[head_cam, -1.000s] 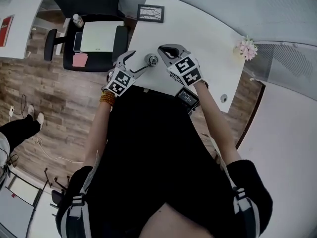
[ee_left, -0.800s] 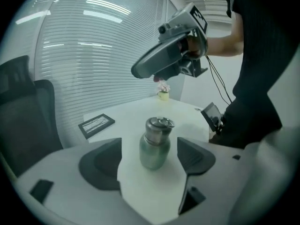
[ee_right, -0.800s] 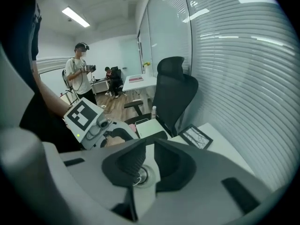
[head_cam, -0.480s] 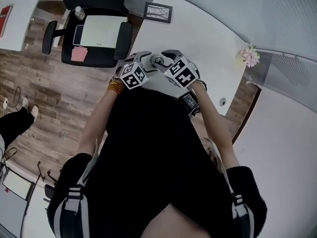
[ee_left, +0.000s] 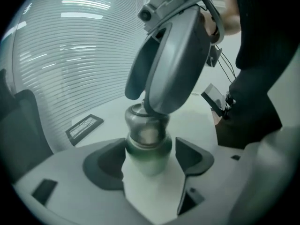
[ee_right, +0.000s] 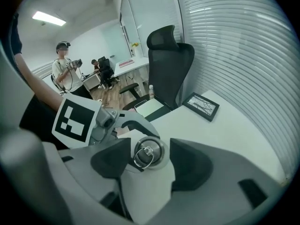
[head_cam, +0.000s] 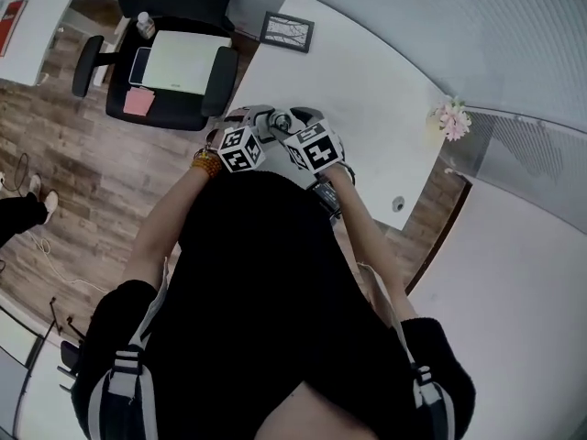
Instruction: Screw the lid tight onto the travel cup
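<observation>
The travel cup (ee_left: pixel 149 144), green-bodied with a steel lid (ee_right: pixel 149 153) that carries a wire ring, stands on the white table (head_cam: pixel 367 90). In the head view the cup (head_cam: pixel 280 128) sits between both grippers. My left gripper (ee_left: pixel 151 161) reaches around the cup's body from the side. Its jaws are closing; the left pad (ee_left: pixel 105 165) looks to touch the cup and a thin gap shows at the right pad. My right gripper (ee_right: pixel 150 165) hovers over the lid, its jaws opening, with the lid between the pads and touching neither.
A framed picture (head_cam: pixel 287 31) lies at the table's far edge. A black office chair (head_cam: pixel 174 62) holding a notebook stands beyond the left edge. Pink flowers (head_cam: pixel 453 117) sit far right. A dark device (head_cam: pixel 328 198) lies by my right forearm. A person (ee_right: pixel 65 71) stands across the room.
My left gripper has moved in from the left and now has the cup between its jaws. My right gripper's jaws have come apart over the lid. Both hands sit closer together.
</observation>
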Available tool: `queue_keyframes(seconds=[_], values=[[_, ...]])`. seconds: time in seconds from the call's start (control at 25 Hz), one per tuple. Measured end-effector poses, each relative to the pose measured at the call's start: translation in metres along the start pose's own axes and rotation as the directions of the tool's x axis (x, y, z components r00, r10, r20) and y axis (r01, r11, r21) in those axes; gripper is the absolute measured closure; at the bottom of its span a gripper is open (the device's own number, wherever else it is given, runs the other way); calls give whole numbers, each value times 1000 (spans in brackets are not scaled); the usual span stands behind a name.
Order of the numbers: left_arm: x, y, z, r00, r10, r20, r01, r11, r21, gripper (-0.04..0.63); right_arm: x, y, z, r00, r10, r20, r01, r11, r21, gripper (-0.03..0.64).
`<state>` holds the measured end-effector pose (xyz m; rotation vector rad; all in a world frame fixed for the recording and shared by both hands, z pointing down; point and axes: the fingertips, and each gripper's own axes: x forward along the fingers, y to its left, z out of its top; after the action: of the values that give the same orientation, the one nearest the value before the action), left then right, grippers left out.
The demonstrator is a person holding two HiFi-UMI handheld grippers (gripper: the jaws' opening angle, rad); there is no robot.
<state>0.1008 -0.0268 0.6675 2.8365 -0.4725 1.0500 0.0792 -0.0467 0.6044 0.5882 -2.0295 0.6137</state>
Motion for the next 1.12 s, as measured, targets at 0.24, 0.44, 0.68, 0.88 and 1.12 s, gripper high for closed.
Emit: queue_keyframes(seconds=[0.24, 0.44, 0.68, 0.88, 1.12], values=[[7, 7, -2, 1000, 2, 10, -1, 997, -79, 273, 3, -1, -7, 1000, 19, -11, -20, 999, -42, 353], [9, 8, -1, 1000, -29, 5, 29, 994, -109, 275, 5, -4, -7, 1000, 23, -10, -24, 995, -95, 358], [7, 10, -2, 999, -44, 14, 45, 992, -115, 275, 7, -3, -6, 998, 24, -50, -33, 979, -201, 379], [7, 8, -3, 996, -93, 3, 93, 993, -67, 275, 6, 6, -6, 990, 55, -132, -103, 911, -399, 383], [4, 6, -5, 971, -235, -53, 238, 969, 66, 275, 8, 17, -14, 969, 19, -247, -208, 602, -771, 387]])
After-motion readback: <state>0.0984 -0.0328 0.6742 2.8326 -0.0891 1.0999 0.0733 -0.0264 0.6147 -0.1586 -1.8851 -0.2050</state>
